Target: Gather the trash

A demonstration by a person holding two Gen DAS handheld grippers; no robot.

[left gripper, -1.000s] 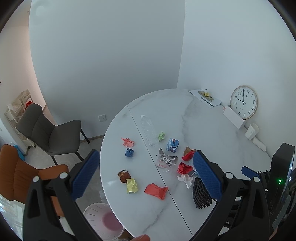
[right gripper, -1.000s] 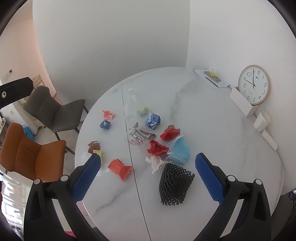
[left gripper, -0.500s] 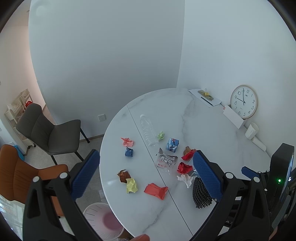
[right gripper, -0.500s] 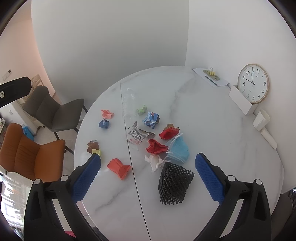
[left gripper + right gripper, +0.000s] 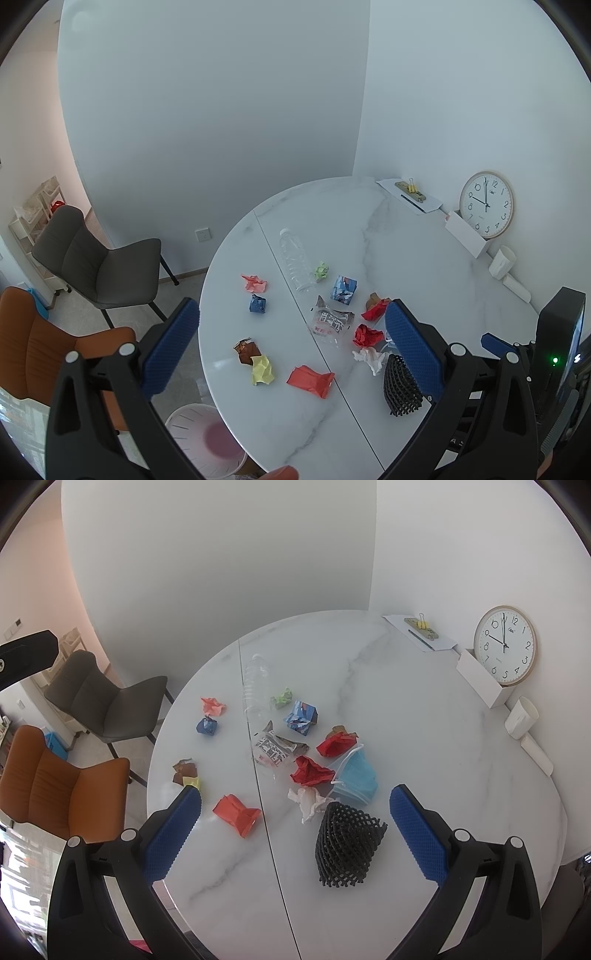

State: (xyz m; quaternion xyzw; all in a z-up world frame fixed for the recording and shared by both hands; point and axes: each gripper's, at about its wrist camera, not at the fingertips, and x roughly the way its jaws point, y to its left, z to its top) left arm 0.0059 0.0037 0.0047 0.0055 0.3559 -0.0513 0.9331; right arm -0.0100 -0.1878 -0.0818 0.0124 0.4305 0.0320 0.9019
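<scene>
On the round marble worktop (image 5: 424, 746), trash lies scattered near the middle seam: a clear bottle (image 5: 255, 685) on its side, long axis along the seam, cap end away from the cameras; a clear wrapper (image 5: 275, 751) with black print, unreadable. A black mesh sleeve (image 5: 347, 845) lies nearest. Left tongs (image 5: 291, 339) and right tongs (image 5: 295, 821) both spread wide, empty, above the worktop. Wall clock (image 5: 505, 650) reads about ten.
</scene>
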